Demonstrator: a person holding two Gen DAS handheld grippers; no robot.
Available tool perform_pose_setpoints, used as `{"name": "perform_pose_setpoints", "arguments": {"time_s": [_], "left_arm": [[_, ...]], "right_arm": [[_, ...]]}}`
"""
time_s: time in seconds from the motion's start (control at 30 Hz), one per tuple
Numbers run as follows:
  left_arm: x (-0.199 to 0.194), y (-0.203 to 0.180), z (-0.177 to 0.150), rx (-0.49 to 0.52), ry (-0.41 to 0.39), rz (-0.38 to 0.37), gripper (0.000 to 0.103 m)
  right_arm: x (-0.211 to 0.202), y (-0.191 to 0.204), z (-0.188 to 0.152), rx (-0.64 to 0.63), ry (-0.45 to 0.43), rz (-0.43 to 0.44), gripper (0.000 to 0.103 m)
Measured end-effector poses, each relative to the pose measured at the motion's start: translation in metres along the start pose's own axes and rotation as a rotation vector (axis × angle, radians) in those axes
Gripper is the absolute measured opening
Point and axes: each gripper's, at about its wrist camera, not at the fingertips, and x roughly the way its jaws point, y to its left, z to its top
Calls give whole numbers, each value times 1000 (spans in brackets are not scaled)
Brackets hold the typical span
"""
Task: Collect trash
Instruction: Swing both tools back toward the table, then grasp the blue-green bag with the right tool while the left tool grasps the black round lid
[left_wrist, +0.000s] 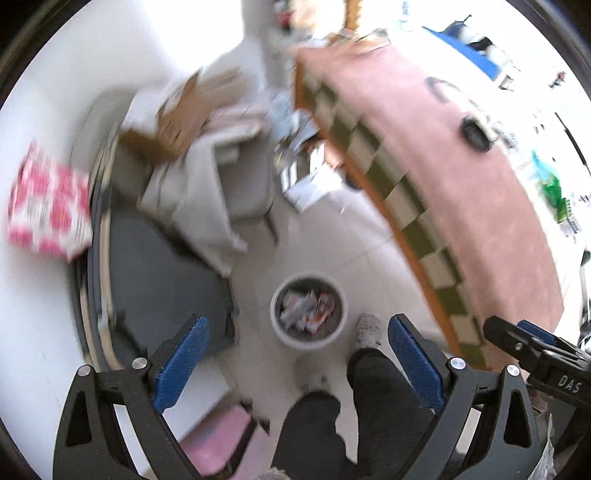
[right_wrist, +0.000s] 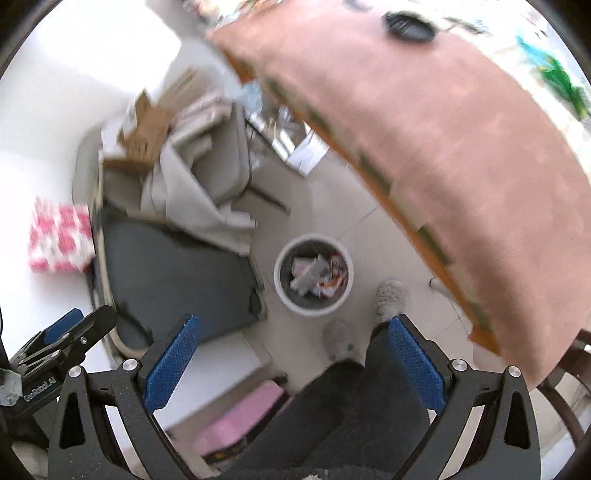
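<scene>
A round white trash bin (left_wrist: 281, 329) stands on the tiled floor below me, with crumpled wrappers (left_wrist: 307, 309) inside. It also shows in the right wrist view (right_wrist: 283, 291) with its wrappers (right_wrist: 319, 275). My left gripper (left_wrist: 298, 363) is open and empty, held high above the floor near the bin. My right gripper (right_wrist: 291, 363) is open and empty too, at about the same height. Each gripper shows at the edge of the other's view: the right gripper (left_wrist: 532, 350) and the left gripper (right_wrist: 70, 339). Both views are blurred by motion.
A table with a pink cloth (left_wrist: 454, 177) runs along the right, with a dark round object (left_wrist: 474, 134) and green packaging (left_wrist: 552, 188) on it. A grey chair with cardboard (left_wrist: 177, 118) stands behind a dark mat (left_wrist: 162, 273). The person's legs and slippers (left_wrist: 369, 326) are beside the bin.
</scene>
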Motion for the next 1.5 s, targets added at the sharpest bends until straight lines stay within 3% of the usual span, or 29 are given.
{"name": "perform_pose_setpoints", "arguments": {"time_s": [0.17,0.27,0.47,0.6,0.8,1.0,1.2,1.23,1.3,1.5], "left_arm": [[-14,-75,67,103,-86,-19,103],[-10,-133,113,152,-107,-16,103],[32,-244,207,191,-71,6,103],[72,-297,250,170,-3,-29,103],[124,-344,279,148,103,-7,103],[148,-368,289,141,141,22,103],[152,-365,292,139,146,47,103],[151,-361,292,130,149,45,103],[152,-351,295,110,156,24,103],[170,-316,286,42,241,-54,103]], "right_arm": [[-51,-69,58,134,-99,-11,103],[-81,-126,101,210,-154,-64,103],[-112,-260,216,333,-176,-217,103],[-108,-324,297,347,-147,-301,103],[-66,-391,399,276,-8,-400,103],[-8,-418,445,229,137,-464,103],[31,-430,459,237,215,-393,102],[33,-429,460,242,212,-385,101],[32,-424,457,258,195,-346,86],[29,-381,416,268,179,-199,86]]}}
